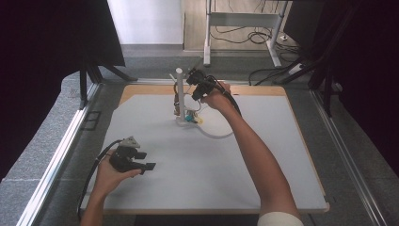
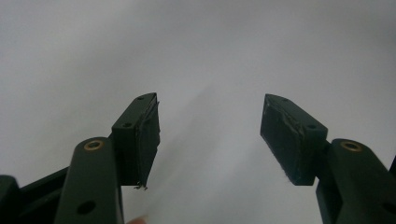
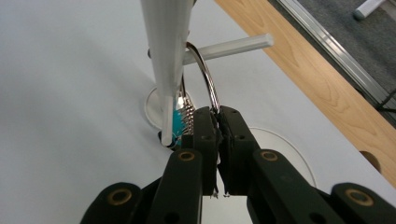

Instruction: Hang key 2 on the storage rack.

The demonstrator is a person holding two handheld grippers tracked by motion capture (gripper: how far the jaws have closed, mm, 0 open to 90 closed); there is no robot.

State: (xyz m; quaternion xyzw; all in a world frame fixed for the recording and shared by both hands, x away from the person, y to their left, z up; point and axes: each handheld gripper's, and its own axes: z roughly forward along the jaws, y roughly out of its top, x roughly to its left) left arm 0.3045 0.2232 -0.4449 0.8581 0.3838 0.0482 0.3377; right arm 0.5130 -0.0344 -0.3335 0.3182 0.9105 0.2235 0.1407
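While left hand-held gripper (image 2: 210,135) gapes empty, right hand-held gripper (image 3: 217,116) pinches wire loop (image 3: 208,77).

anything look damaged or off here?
Minor wear: the left gripper has frayed pad edges, with a loose shred hanging off one jaw. The right gripper is shut on a metal ring at the white stand.
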